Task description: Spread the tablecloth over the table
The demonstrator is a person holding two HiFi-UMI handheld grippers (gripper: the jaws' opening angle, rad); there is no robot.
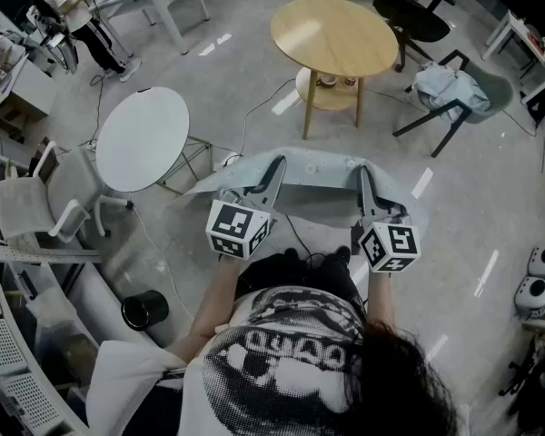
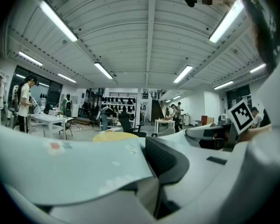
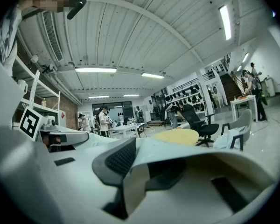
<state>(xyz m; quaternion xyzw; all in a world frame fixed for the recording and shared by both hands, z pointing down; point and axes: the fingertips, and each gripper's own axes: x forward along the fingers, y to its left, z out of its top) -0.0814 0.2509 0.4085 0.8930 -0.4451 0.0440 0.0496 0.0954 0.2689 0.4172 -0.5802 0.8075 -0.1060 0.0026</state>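
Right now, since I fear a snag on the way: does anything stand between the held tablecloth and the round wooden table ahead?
Nothing upright does. The tablecloth is clamped in the left gripper and right gripper. Only floor with a thin cable lies before the round wooden table. The white table stands aside, left.

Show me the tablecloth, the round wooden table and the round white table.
tablecloth (image 1: 313,167), head view, middle of the stretched cloth.
round wooden table (image 1: 334,34), head view, centre of its top.
round white table (image 1: 143,139), head view, centre of its top.
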